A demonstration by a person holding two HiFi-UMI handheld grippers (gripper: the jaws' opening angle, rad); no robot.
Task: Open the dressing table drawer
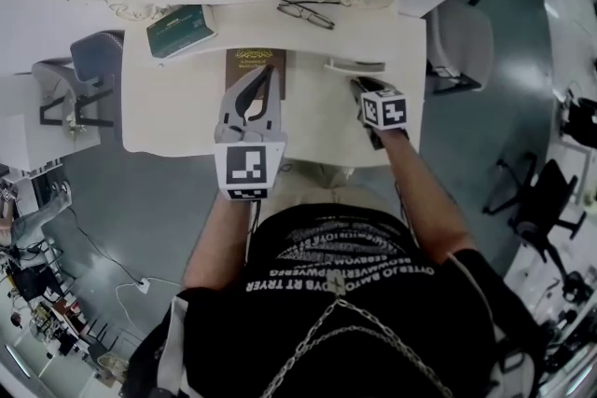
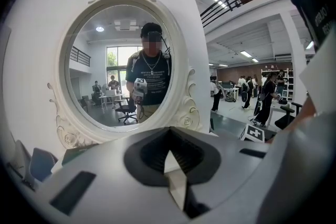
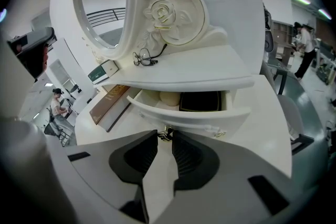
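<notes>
The white dressing table (image 1: 177, 116) has a small drawer (image 3: 210, 118) under its raised shelf, and the drawer stands partly pulled out. Inside it lie a black item (image 3: 199, 101) and a round cream item (image 3: 169, 98). My right gripper (image 3: 165, 134) points steeply down at the drawer front, its jaws closed on the small metal knob (image 3: 165, 134). In the head view the drawer (image 1: 354, 65) is just beyond the right gripper (image 1: 357, 84). My left gripper (image 1: 264, 73) hovers over the table's middle, shut and holding nothing. In its own view the left gripper (image 2: 168, 150) faces the oval mirror (image 2: 126, 60).
A brown book (image 1: 255, 61) lies on the tabletop under the left gripper. A green box (image 1: 180, 30) and glasses (image 1: 305, 12) sit on the shelf by the mirror. A chair (image 1: 462, 42) stands to the table's right, another chair (image 1: 93, 61) to its left.
</notes>
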